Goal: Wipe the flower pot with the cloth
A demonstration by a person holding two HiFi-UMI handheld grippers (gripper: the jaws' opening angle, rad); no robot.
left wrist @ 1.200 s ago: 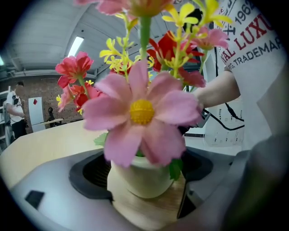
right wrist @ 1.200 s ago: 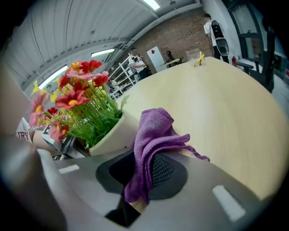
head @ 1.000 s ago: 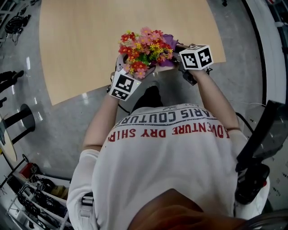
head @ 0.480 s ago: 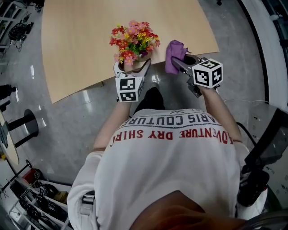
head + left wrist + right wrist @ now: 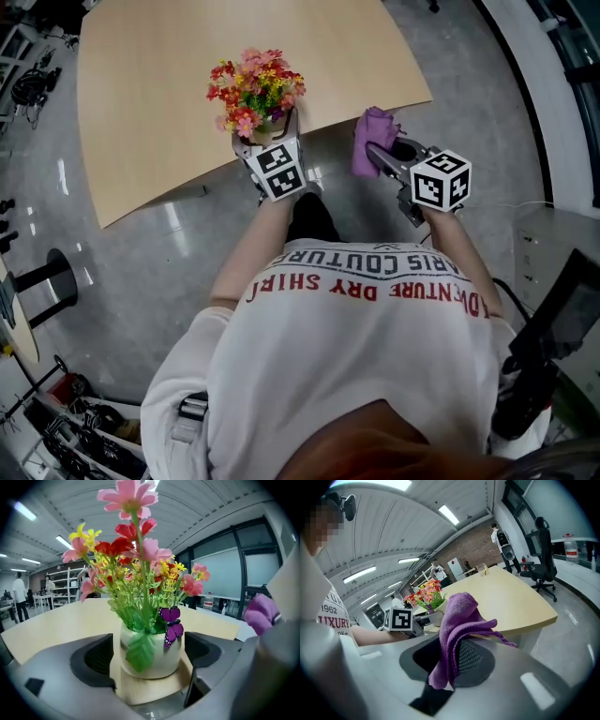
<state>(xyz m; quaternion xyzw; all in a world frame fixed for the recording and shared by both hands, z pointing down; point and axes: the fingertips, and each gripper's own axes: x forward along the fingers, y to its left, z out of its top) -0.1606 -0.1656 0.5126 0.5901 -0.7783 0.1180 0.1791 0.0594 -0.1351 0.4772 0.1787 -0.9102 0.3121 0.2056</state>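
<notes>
Head view | left gripper (image 5: 265, 142) flanks pot (image 5: 151, 657) | right gripper (image 5: 380, 156) grips cloth (image 5: 374, 127)

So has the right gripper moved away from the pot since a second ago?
Yes. The right gripper, shut on the purple cloth, has pulled right and back off the table edge, leaving a gap to the flower pot.

In the head view the flower pot (image 5: 151, 660) is hidden by its flowers (image 5: 251, 82) and the left tongs (image 5: 267, 139); whether it is clamped cannot be told. The cloth (image 5: 459, 616) is buried at its lower end between the right tongs (image 5: 449, 663).
</notes>
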